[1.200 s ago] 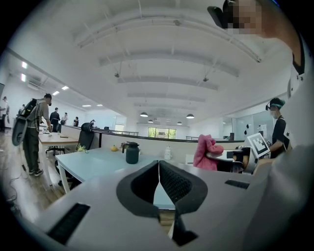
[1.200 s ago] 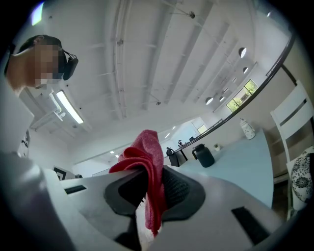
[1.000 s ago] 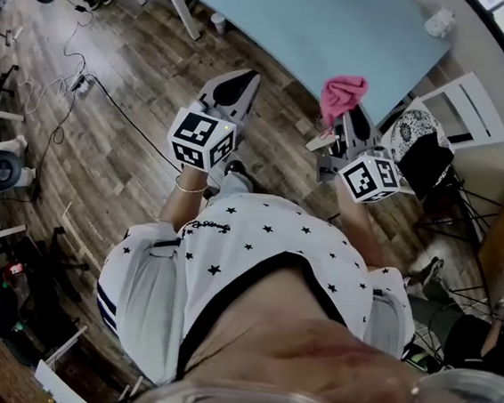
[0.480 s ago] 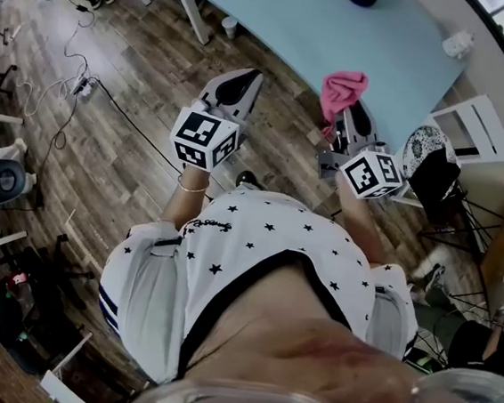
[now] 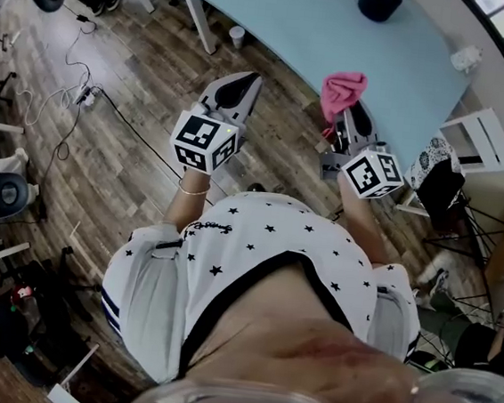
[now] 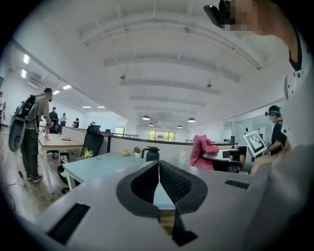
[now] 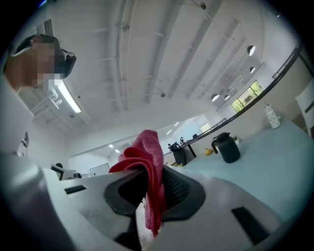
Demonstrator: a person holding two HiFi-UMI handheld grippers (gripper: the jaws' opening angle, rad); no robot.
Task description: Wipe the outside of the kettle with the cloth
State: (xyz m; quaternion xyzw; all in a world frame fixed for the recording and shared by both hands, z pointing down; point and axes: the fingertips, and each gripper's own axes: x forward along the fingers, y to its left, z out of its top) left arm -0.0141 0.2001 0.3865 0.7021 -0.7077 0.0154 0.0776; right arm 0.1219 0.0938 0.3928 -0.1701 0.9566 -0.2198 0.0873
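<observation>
A dark kettle (image 5: 380,1) stands at the far end of the pale blue table (image 5: 323,34); it also shows as a black kettle (image 7: 225,147) in the right gripper view and a small kettle (image 6: 151,154) in the left gripper view. My right gripper (image 5: 350,119) is shut on a pink cloth (image 5: 341,91), which bunches above the jaws as a red cloth (image 7: 147,166). My left gripper (image 5: 240,86) is shut with nothing in it, held over the wooden floor short of the table.
A white bottle (image 5: 465,57) sits at the table's far right edge and a cup (image 5: 237,35) stands on the floor by a table leg. White chairs (image 5: 478,139) stand to the right. Cables (image 5: 76,88) trail across the floor at left. People (image 6: 32,132) stand far off.
The view has moved forward toward the table: the kettle has come into the head view at the top. Both grippers hold their pose, the cloth still clamped.
</observation>
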